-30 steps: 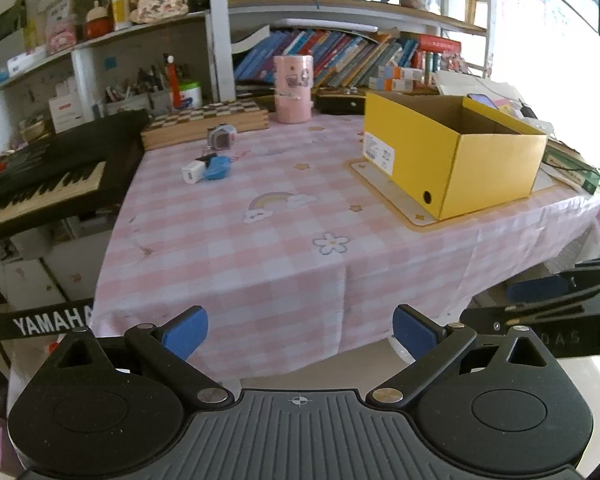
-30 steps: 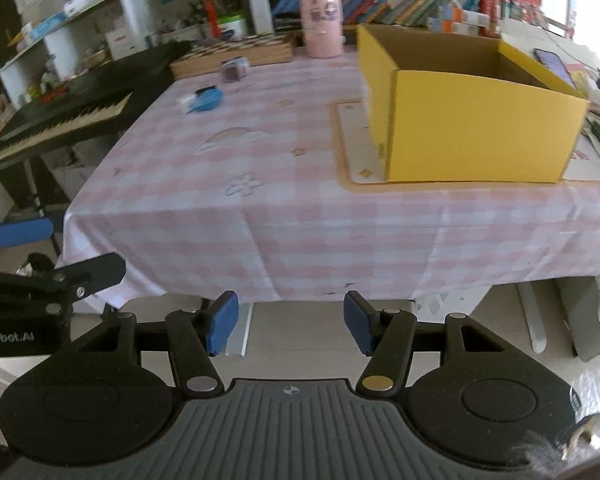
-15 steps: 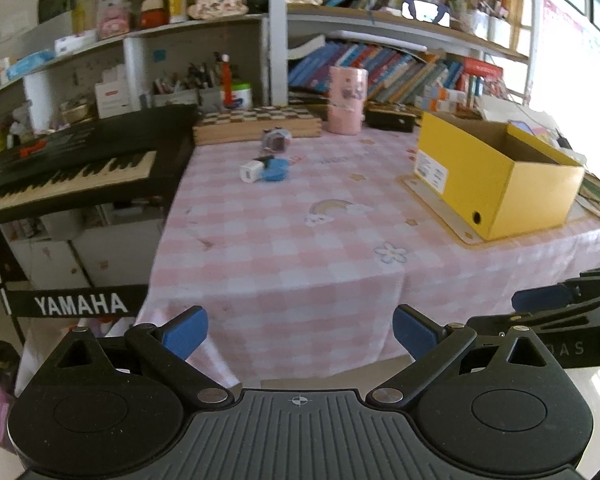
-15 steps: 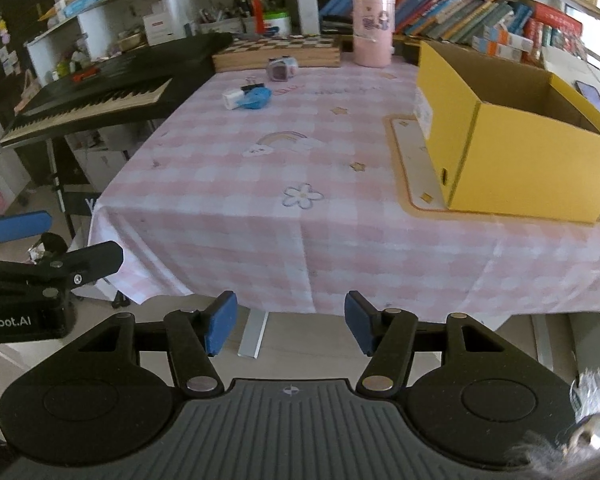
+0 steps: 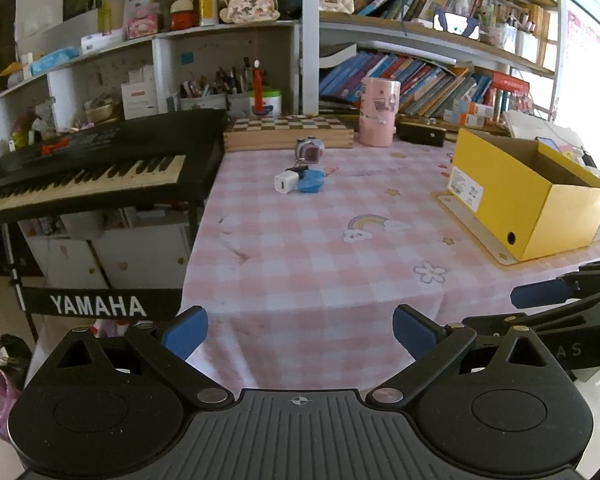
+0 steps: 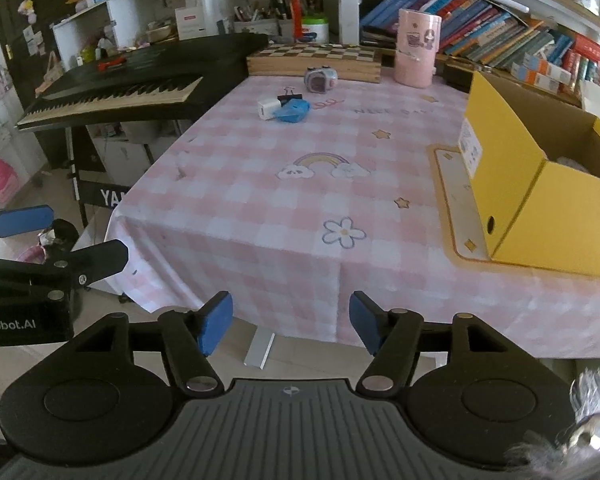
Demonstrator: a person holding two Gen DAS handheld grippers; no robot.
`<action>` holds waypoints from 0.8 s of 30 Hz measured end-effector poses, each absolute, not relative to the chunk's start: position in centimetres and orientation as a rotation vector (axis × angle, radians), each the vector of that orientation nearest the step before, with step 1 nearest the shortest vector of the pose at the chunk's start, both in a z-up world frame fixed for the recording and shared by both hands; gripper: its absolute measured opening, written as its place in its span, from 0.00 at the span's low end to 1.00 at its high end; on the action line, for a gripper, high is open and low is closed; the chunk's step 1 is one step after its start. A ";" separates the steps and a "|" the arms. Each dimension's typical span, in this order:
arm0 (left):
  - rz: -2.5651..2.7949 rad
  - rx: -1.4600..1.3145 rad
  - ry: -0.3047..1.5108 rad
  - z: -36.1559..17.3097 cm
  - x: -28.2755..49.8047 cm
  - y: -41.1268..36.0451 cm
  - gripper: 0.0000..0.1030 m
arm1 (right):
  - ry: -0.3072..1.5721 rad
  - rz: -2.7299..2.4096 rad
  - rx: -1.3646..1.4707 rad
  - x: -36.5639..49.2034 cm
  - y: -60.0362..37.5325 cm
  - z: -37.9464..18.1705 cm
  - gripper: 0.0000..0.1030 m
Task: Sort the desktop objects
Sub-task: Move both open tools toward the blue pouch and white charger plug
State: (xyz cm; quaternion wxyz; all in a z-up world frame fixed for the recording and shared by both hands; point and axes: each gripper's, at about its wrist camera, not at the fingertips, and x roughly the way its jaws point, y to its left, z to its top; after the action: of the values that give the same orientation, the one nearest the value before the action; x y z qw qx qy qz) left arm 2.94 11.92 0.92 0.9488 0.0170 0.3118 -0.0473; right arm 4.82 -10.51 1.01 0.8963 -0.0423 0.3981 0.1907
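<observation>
A white charger plug (image 5: pixel 285 182) (image 6: pixel 266 108), a blue object (image 5: pixel 310 181) (image 6: pixel 294 111), a black binder clip (image 6: pixel 288 97) and a small purple toy watch (image 5: pixel 309 151) (image 6: pixel 320 79) lie at the far left of the pink checked tablecloth (image 5: pixel 300 248) (image 6: pixel 284 200). An open yellow box (image 5: pixel 528 192) (image 6: pixel 540 176) stands on the right. My left gripper (image 5: pixel 300 330) is open and empty, in front of the table's near edge. My right gripper (image 6: pixel 291 326) is open and empty, also in front of the edge. Each gripper shows in the other's view.
A wooden chessboard box (image 5: pixel 288 132) and a pink cylinder (image 5: pixel 378 112) stand at the table's back. A black Yamaha keyboard (image 5: pixel 88 168) on a stand is to the left. Bookshelves (image 5: pixel 420 76) fill the wall behind.
Both grippers have swung left and pulled back; the table items and keyboard now sit more central in view. Both stay open and empty.
</observation>
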 end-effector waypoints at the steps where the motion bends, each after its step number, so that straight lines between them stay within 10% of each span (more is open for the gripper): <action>1: -0.092 0.033 0.635 0.9 3.2 12.0 0.97 | 0.826 0.400 -0.090 5.1 -10.4 1.0 0.61; 24: 0.006 -0.025 0.657 0.9 14.8 10.5 0.97 | 0.843 0.480 -0.106 18.4 -11.2 1.1 0.62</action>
State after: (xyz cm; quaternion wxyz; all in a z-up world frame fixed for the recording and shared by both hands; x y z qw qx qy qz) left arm 14.85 10.49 0.91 0.9465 -0.0121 0.3225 0.0029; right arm 18.43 -11.23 1.06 0.8833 -0.0510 0.4048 0.2307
